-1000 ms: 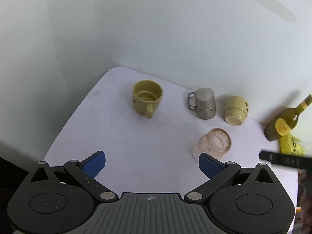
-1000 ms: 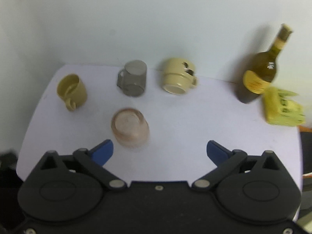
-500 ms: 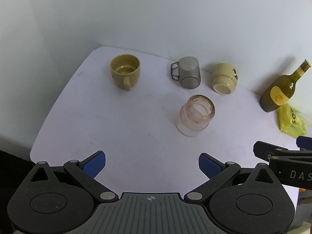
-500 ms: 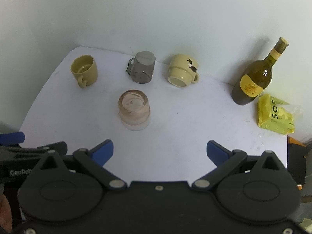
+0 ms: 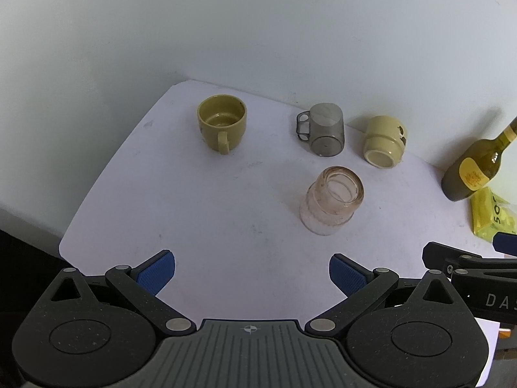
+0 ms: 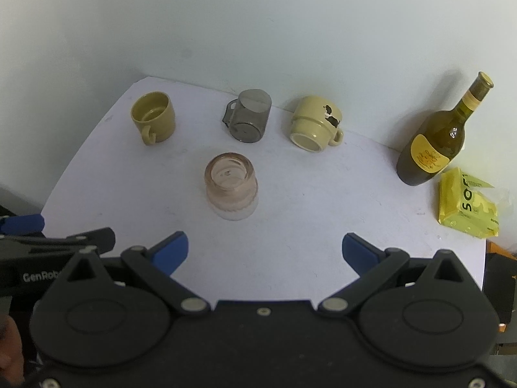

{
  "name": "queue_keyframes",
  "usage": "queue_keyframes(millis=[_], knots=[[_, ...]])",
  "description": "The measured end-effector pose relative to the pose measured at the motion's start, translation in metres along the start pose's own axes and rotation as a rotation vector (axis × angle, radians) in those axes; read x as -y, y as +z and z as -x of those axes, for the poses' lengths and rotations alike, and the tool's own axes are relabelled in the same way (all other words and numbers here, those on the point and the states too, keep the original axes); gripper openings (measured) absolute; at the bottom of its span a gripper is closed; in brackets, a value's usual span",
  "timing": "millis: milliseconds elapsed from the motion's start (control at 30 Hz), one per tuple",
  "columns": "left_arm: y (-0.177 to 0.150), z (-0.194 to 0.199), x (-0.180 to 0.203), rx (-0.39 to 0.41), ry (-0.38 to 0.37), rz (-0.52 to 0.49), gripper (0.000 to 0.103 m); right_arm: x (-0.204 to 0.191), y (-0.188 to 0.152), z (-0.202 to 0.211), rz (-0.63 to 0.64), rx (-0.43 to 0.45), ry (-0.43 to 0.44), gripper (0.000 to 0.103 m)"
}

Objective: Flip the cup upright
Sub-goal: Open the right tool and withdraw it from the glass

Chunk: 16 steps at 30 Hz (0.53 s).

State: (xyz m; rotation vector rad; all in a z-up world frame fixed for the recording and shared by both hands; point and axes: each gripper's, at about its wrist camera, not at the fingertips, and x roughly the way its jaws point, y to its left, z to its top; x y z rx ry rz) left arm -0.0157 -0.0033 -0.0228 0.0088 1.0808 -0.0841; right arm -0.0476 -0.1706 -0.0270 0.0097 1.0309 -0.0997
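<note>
White table [image 5: 200, 226] against a pale wall, corner setup. Landmark = pink glass cup [image 5: 331, 200] [image 6: 231, 190], mid-table, standing mouth-down w/ its base facing up; not yet flipped.

Behind the cup, along the wall: grey translucent mug [image 5: 323, 129] [image 6: 248, 116], also inverted, directly behind. Olive mug [image 5: 222, 126] [image 6: 153, 119] upright, well off to the cup's far-left side, handle toward camera. Cream mug [image 5: 384, 145] [image 6: 315, 127] w/ dark print, tipped over w/ its opening facing the cameras, behind the cup to the right.

Farther right of the cup: olive-green wine bottle [image 5: 475, 168] [image 6: 436, 142] w/ yellow label, upright; yellow packet [image 5: 491, 216] [image 6: 465, 207] just beside bottle's base.

Left gripper [image 5: 252, 270]: jaws wide apart, nothing between, hanging above near table edge, short of the cup. Right gripper [image 6: 265, 247]: jaws also wide, nothing held, cup ahead and slightly left of its centre line. Neither touches the cup.
</note>
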Motion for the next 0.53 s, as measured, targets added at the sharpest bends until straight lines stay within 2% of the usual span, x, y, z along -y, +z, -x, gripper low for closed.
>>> queue_keyframes(millis=[533], knots=[[-0.0016,0.0066,0.0055,0.021,0.017,0.001,0.103,-0.0008,0.0014,-0.0008,0.026,0.0,0.017,0.103]])
